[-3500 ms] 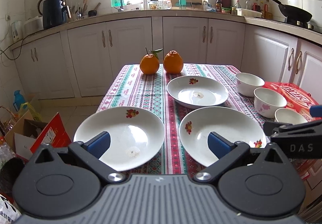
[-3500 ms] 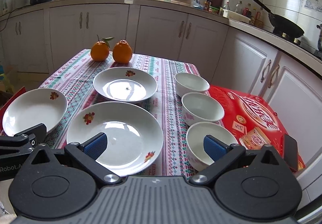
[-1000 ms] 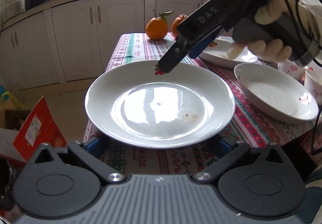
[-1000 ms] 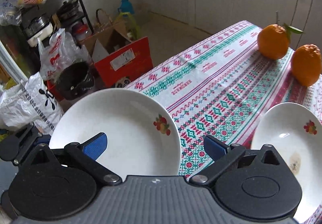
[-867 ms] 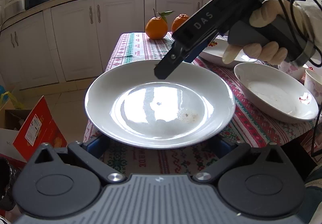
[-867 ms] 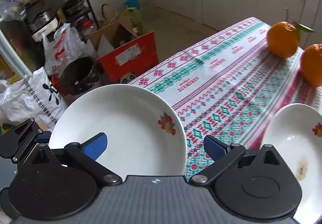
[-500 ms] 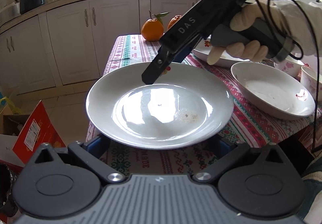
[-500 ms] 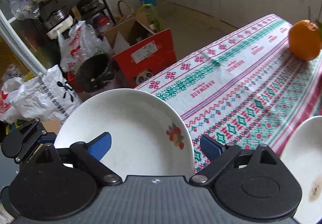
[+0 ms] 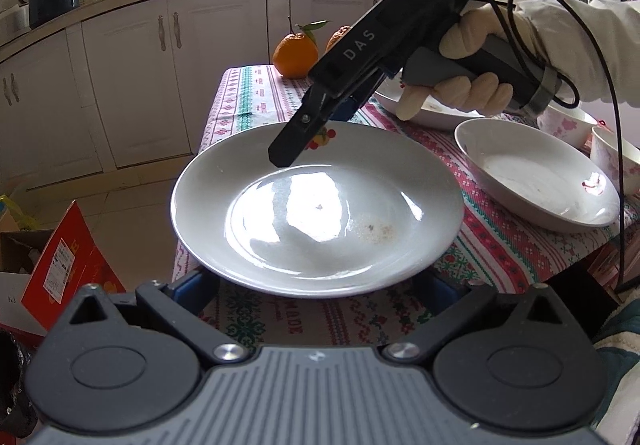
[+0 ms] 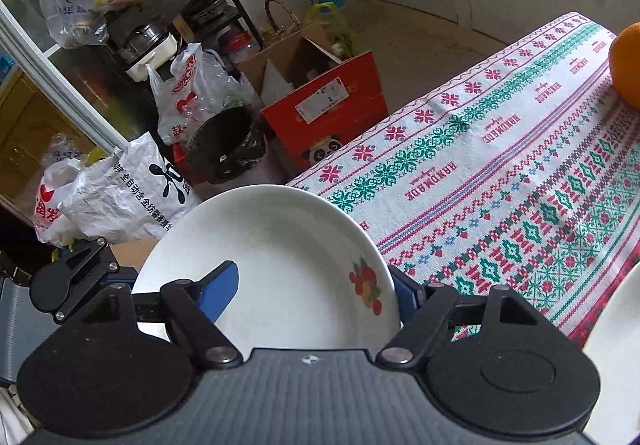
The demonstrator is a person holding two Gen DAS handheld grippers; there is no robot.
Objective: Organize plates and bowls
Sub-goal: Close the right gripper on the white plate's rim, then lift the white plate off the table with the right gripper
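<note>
the right claw (image 10: 316, 287) is closing astride the far rim of the plate (image 9: 316, 205), one pad inside, one outside. the left claw (image 9: 316, 281), wide apart, sits under the near rim.

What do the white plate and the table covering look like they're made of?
The plate looks like glazed ceramic or porcelain: glossy white, with sharp window reflections and a printed fruit motif; melamine can't be ruled out. The tablecloth looks like matte printed fabric or vinyl: cross-stitch-style pattern, slight creases.
</note>
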